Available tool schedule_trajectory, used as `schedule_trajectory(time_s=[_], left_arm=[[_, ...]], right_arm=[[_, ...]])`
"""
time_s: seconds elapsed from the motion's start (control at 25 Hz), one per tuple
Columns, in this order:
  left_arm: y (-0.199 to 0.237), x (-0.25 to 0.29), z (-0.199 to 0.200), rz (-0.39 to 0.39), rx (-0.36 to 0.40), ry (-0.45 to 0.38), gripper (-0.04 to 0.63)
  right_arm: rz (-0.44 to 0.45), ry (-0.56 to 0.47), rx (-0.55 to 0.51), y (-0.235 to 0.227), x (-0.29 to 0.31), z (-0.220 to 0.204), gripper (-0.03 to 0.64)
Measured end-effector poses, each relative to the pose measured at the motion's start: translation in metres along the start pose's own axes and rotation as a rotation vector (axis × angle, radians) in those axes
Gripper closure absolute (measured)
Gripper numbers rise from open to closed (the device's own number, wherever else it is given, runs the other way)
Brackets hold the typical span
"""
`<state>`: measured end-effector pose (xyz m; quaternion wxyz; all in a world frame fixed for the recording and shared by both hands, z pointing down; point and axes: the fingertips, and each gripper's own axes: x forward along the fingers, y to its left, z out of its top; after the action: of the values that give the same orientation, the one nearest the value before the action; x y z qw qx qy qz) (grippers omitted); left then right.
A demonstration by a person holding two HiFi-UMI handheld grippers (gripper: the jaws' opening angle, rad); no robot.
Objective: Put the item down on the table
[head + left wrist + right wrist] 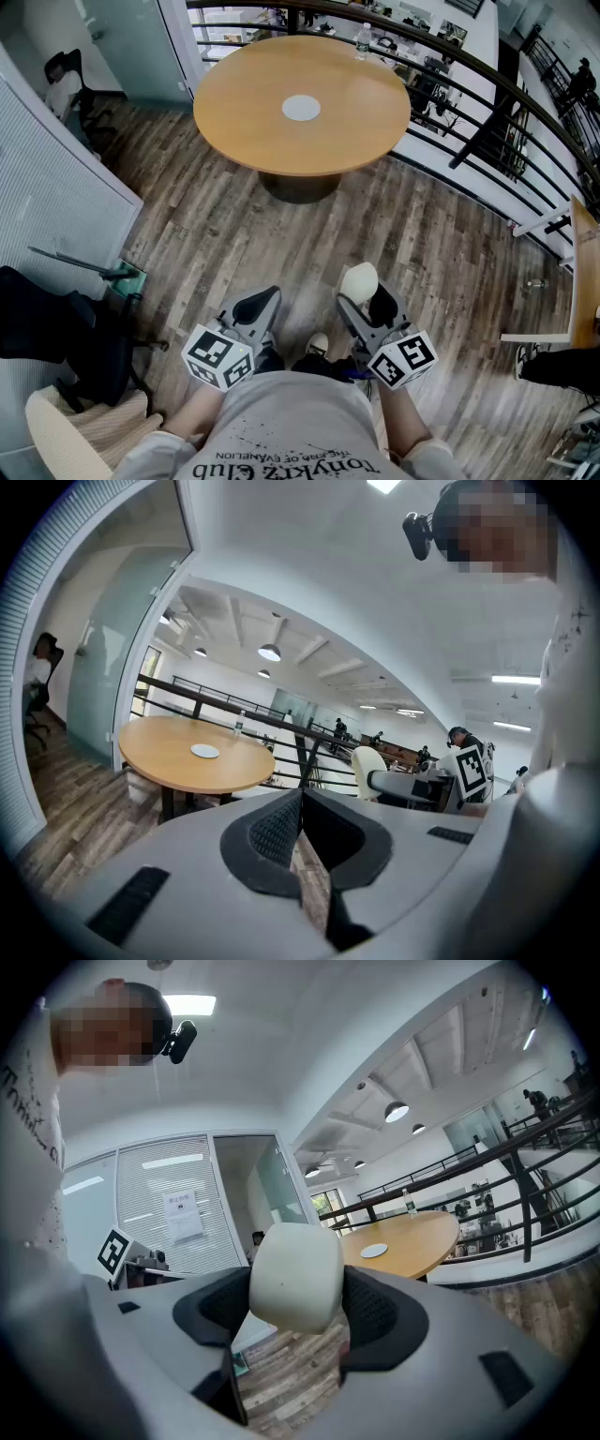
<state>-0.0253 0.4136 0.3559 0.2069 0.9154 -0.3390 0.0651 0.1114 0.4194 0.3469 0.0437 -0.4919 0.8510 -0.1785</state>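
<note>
My right gripper (367, 292) is shut on a cream-white rounded item (359, 280), which fills the space between the black pads in the right gripper view (296, 1276). My left gripper (258, 307) is shut with nothing in it; its pads meet in the left gripper view (301, 829). Both grippers are held close to my body, over the wooden floor. The round wooden table (302, 103) stands ahead, well beyond both grippers. A white disc (301, 108) lies at its centre.
A clear bottle (364, 39) stands at the table's far edge. A black railing (487, 103) runs behind and to the right of the table. A dark chair (56, 337) and a cream chair back (66, 431) sit at my left. Another table edge (581, 272) shows at the right.
</note>
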Motion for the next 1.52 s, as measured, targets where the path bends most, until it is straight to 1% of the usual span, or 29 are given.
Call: schedule_trajectory(time_s=[0.36,0.6,0.76,0.92,1.04,1.28,1.4,1.52], left_arm=[[0.007,-0.001,0.000,-0.004,0.006,-0.005,0.572],[0.022,0.000,0.003,0.000,0.041,0.001,0.572],[0.034,-0.004,0.006,-0.001,0.048,-0.003,0.572],[0.051,-0.018,0.006,-0.003,0.044,-0.004,0.572],[0.066,-0.034,0.005,0.005,0.046,-0.005,0.572],[0.107,-0.068,0.007,0.014,0.054,-0.016,0.572],[0.126,-0.071,0.008,0.018,0.036,-0.016,0.572],[0.136,-0.064,0.012,0.006,0.037,-0.017,0.572]], right_arm=[[-0.011,0.025,-0.021,0.003,0.006,-0.011,0.295],[-0.049,0.057,-0.055,0.002,0.016,-0.016,0.295],[-0.056,0.077,-0.052,0.003,0.022,-0.019,0.295],[-0.069,0.089,-0.058,0.008,0.030,-0.022,0.295],[-0.101,0.074,-0.048,0.008,0.033,-0.020,0.295],[-0.157,0.068,-0.073,0.015,0.052,-0.018,0.295],[-0.164,0.078,-0.075,0.021,0.066,-0.021,0.295],[-0.160,0.084,-0.077,0.023,0.078,-0.024,0.295]])
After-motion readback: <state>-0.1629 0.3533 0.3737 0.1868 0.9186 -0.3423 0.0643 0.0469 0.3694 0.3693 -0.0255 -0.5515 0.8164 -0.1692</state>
